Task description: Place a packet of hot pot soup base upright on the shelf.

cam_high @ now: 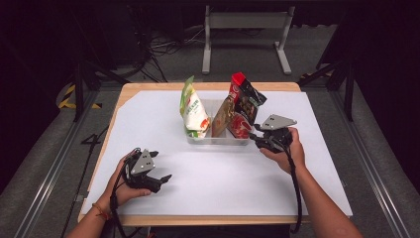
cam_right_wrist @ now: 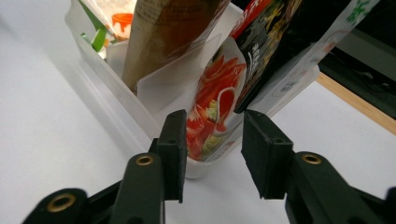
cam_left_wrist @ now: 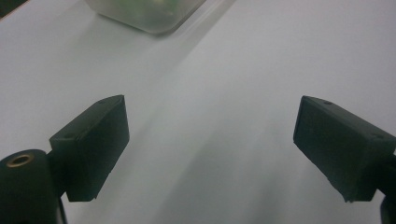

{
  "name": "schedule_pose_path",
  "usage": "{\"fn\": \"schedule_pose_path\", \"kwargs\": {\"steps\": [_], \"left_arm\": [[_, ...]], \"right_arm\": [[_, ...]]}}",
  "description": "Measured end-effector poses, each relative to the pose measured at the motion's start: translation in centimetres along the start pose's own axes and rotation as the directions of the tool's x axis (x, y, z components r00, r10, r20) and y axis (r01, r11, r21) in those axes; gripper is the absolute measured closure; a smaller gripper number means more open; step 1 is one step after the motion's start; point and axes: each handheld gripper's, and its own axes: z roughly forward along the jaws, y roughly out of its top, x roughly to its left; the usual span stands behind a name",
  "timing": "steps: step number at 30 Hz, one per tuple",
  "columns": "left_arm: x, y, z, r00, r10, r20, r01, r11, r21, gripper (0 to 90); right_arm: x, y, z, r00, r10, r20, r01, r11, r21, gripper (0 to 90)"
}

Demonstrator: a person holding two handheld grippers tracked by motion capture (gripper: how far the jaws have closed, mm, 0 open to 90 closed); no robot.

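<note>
Two grippers are in my hands at the white tabletop (cam_high: 163, 188). My right gripper (cam_high: 255, 136) sits at the near right corner of the clear plastic bin (cam_high: 218, 141), which stands near the middle of the tabletop. In the right gripper view its jaws stand partly apart, one on either side of that corner, and the pads do not press on anything; I am holding nothing with it. Right behind the jaws, inside the bin, stands the red and black snack bag (cam_right_wrist: 261, 51), upright and leaning a little toward the right edge of the tabletop in the high view. Its lower front shows red vegetables through the bin wall. Beside it in the same half of the bin stands a brown pouch (cam_right_wrist: 163, 32), with a thin white divider in front of it. In the far left part of the bin, a green and white bag (cam_high: 193, 111) stands upright.

My left gripper (cam_high: 159, 167) rests low over the bare tabletop, well apart from the bin, its jaws spread wide with nothing between them. A corner of the bin shows at the top of the left gripper view.
</note>
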Motion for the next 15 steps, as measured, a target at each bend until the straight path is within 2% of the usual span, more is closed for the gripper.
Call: {"fn": "schedule_pose_path", "kwargs": {"steps": [9, 15], "left_arm": [[-0.1, 0.0, 0.0, 1.0, 0.004, -0.003, -0.004, 1.0, 0.006, 11.2], [0.0, 0.0, 0.1, 1.0, -0.003, -0.005, 0.003, 1.0, 0.008, 11.2]], "right_arm": [[0.7, 0.3, -1.5, 0.9978, -0.064, -0.015, 0.065, 0.998, 0.019, 51.7], [1.1, 0.1, -1.8, 0.9961, -0.085, -0.024, 0.086, 0.996, 0.027, 46.4]]}}
